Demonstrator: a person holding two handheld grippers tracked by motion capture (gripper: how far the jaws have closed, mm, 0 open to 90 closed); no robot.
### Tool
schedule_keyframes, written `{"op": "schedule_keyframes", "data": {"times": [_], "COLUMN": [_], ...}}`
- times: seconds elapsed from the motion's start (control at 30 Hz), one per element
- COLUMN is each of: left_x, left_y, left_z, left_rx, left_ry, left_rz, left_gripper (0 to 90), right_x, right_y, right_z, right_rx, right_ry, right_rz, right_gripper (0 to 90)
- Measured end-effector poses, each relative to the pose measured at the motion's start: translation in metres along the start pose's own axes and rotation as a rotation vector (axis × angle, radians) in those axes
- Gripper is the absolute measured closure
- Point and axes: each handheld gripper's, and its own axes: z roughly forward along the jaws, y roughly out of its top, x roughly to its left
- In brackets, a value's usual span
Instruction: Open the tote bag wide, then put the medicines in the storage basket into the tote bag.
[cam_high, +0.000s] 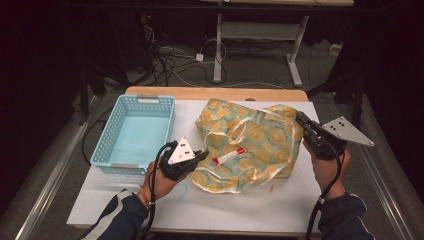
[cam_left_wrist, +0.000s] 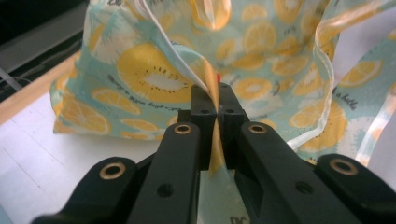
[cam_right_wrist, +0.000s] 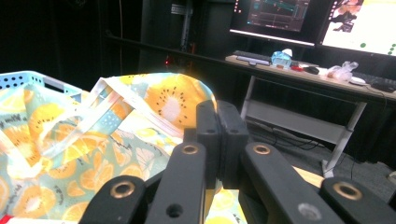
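While both grippers pinch the fruit-print bag, left gripper and right gripper clamp opposite rims; a red-capped tube lies between their fingers, the basket empty.

lab – monitors, desk, floor cables

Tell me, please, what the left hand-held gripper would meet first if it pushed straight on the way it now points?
The left hand-held gripper is already shut on an edge of the fruit-print bag; straight on it would push into more of that bag, probably nearing the red-capped tube lying there, though depth is unclear.
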Motion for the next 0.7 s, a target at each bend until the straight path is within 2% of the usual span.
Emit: {"op": "schedule_keyframes", "data": {"times": [0.17, 0.33, 0.47, 0.7], "left_x": [0.003, 0.007, 0.007, 0.009], "left_y": [0.006, 0.009, 0.012, 0.026], "left_z": [-0.013, -0.025, -0.028, -0.031], "left_rx": [-0.066, -0.120, -0.152, -0.218], "left_ry": [0.003, 0.024, 0.042, 0.074], "left_rz": [-0.015, -0.035, -0.037, -0.055], "left_gripper": [86.9, 86.9, 86.9, 86.9], "right_x": [0.004, 0.005, 0.007, 0.014], "right_y": [0.001, 0.000, -0.003, -0.008], "right_z": [0.002, 0.004, 0.006, 0.005], "right_rx": [0.011, 0.024, 0.041, 0.084], "right_ry": [0.027, 0.045, 0.058, 0.119], "right_rz": [-0.013, -0.016, -0.020, -0.058], "right_gripper": [89.9, 89.8, 89.8, 89.7]}}
